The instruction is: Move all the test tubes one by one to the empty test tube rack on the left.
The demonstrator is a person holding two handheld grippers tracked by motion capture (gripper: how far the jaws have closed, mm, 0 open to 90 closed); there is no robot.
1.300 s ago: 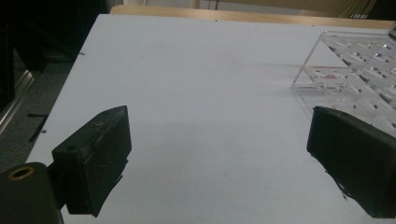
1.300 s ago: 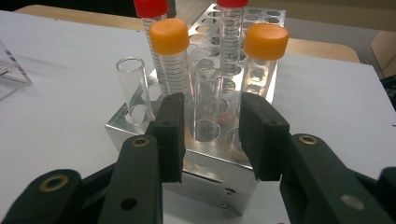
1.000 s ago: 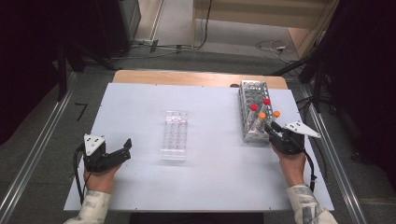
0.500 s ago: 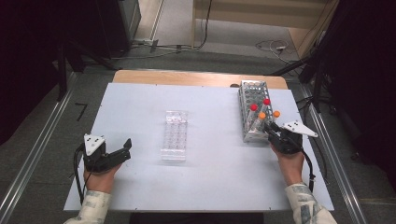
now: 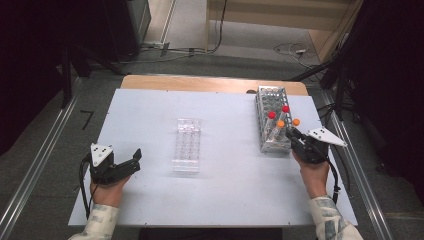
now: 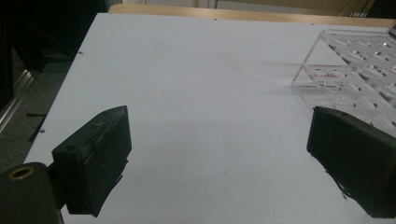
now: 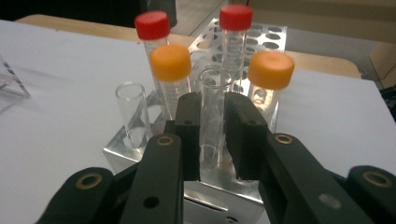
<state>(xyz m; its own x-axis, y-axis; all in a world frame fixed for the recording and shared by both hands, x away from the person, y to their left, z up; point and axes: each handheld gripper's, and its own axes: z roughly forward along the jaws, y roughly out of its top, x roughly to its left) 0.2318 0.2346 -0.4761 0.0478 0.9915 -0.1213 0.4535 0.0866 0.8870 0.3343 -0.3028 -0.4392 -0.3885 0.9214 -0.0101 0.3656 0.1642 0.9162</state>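
Gripping an uncapped tube at the metal rack

Closing on a clear, uncapped tube [image 7: 213, 116], the right claw [image 7: 213, 135] has its two black jaws pressed against the glass on either side, so it is clamped on that tube. The tube stands upright in the near row of the metal rack [image 5: 272, 122], which sits at the right side of the white tabletop [image 5: 225, 200]. Just beside it in the same row is another open tube [image 7: 132, 114]; behind stand two orange-capped tubes [image 7: 171, 63] and two red-capped tubes [image 7: 152, 25].

I judge the step in hand to be the pick: the grip looks made, but the tube's lower end is still down in its hole. The next move probably calls for a straight lift, kept vertical so the glass does not bind in the hole or knock the capped neighbours close behind it, and then a carry across toward the clear plastic rack [image 5: 186, 145] in the middle of the tabletop, well apart from the metal one.

The left claw [image 5: 131, 161] rests low at the near left with its jaws spread wide and nothing between them, near the clear rack's corner.
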